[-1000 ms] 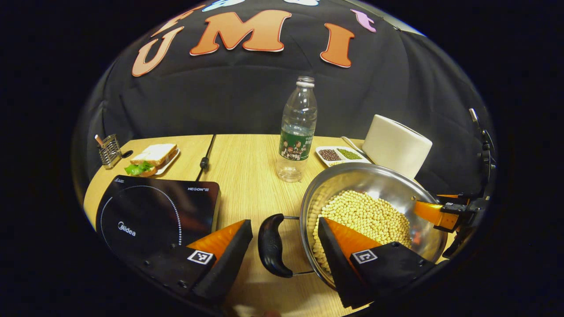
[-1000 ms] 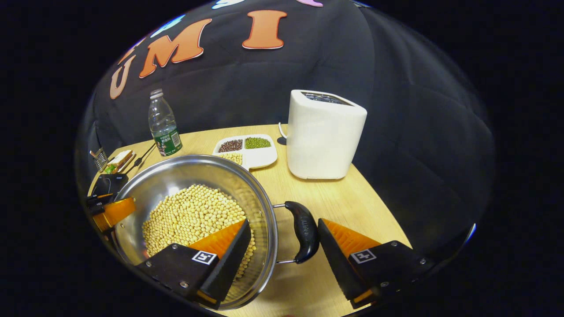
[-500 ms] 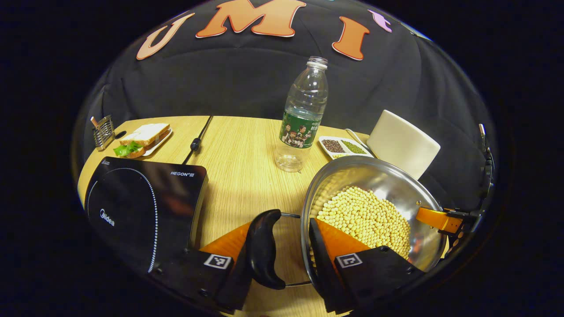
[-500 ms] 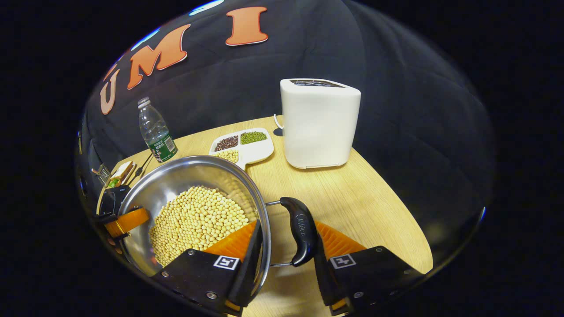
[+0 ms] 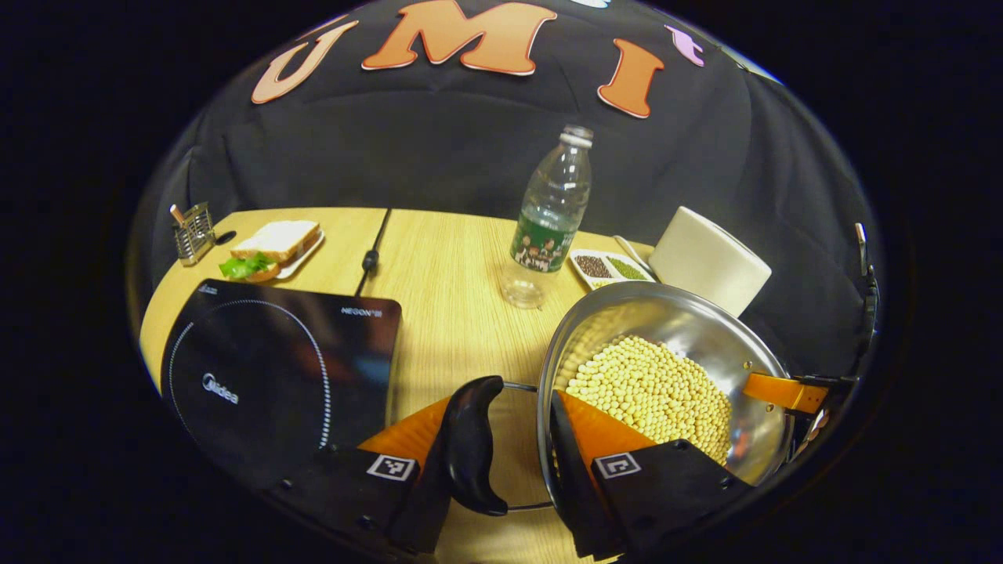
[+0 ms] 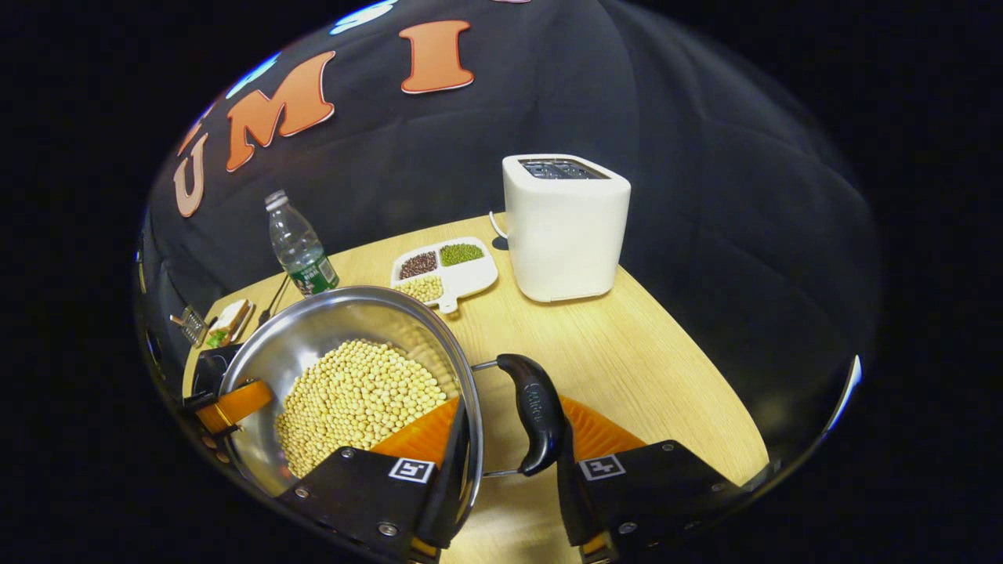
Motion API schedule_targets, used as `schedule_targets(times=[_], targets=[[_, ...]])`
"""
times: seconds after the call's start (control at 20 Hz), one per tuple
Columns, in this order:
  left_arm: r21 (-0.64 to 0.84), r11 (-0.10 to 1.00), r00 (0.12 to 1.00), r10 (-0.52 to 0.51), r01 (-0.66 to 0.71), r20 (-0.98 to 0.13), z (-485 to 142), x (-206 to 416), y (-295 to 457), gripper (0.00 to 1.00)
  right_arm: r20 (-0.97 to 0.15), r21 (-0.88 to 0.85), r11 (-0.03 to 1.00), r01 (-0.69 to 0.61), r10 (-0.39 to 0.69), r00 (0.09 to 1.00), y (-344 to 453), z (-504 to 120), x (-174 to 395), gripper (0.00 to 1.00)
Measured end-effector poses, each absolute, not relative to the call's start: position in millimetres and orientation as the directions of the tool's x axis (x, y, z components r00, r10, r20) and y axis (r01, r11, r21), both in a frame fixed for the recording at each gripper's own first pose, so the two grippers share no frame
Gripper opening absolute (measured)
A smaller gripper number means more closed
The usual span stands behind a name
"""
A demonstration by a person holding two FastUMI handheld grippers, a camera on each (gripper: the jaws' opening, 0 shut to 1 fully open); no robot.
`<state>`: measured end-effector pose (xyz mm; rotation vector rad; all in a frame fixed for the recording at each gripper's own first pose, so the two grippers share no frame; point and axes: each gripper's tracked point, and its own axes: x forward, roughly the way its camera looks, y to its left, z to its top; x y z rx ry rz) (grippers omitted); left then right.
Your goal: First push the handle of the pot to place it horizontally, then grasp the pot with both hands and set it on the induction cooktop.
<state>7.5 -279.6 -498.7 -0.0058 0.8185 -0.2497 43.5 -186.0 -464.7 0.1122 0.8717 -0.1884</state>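
Both tools (image 5: 501,462) (image 6: 509,462) clamped across pot (image 5: 705,329) rim and side handles.

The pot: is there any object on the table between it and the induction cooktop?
Nothing visible does. In the left gripper view only bare table separates the pot from the induction cooktop. The water bottle stands farther back, off that path, and the cooktop's surface carries nothing.

left hand-held gripper (image 5: 513,454), wedge-shaped fingers, ribbed inner pads, black housings with square black-and-white fiducial tags and round screws, right hand-held gripper (image 6: 509,462) same build, tag on each finger mount
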Motion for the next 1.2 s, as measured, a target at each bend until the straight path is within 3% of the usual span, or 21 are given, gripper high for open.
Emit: schedule_targets(times=[0.15, 0.2, 0.25, 0.6, 0.65, 0.7, 0.9, 1.0, 1.2], targets=[[-0.108, 0.972, 0.672, -0.222, 0.207, -0.706, -473.2, 11.9, -264.4, 0.69, -0.754, 0.034, 0.979, 0.202, -0.107, 0.648, -167.7, -443.7, 44.7, 0.53], [-0.105, 0.973, 0.682, -0.218, 0.204, -0.699, -465.3, 13.5, -257.8, 0.71, -0.749, 0.036, 0.980, 0.194, -0.102, 0.654, -158.5, -438.0, 45.1, 0.48], [-0.100, 0.975, 0.688, -0.212, 0.200, -0.694, -457.9, 13.5, -250.4, 0.69, -0.744, 0.041, 0.981, 0.191, -0.097, 0.661, -149.8, -432.0, 46.5, 0.52], [-0.091, 0.986, 0.728, -0.164, 0.140, -0.666, -415.5, 18.8, -184.1, 0.65, -0.727, 0.066, 0.989, 0.134, -0.044, 0.685, -79.0, -402.8, 55.1, 0.52], [-0.090, 0.988, 0.731, -0.156, 0.129, -0.664, -410.5, 18.1, -173.4, 0.71, -0.726, 0.068, 0.990, 0.125, -0.037, 0.686, -67.1, -400.5, 56.4, 0.52], [-0.088, 0.989, 0.735, -0.147, 0.118, -0.662, -407.3, 17.4, -162.9, 0.65, -0.726, 0.068, 0.991, 0.111, -0.027, 0.687, -54.9, -398.3, 57.3, 0.53], [-0.076, 0.994, 0.745, -0.105, 0.073, -0.658, -395.0, 16.3, -116.4, 0.66, -0.726, 0.088, 0.994, 0.069, 0.017, 0.687, -8.6, -399.6, 59.9, 0.53], [-0.067, 0.996, 0.752, -0.083, 0.052, -0.654, -390.6, 18.2, -94.8, 0.71, -0.729, 0.105, 0.993, 0.047, 0.045, 0.683, 14.8, -403.1, 61.8, 0.53], [-0.060, 0.998, 0.751, -0.045, 0.007, -0.659, -390.5, 16.8, -56.3, 0.68, -0.739, 0.115, 0.993, 0.008, 0.080, 0.669, 53.6, -413.7, 65.6, 0.52]])
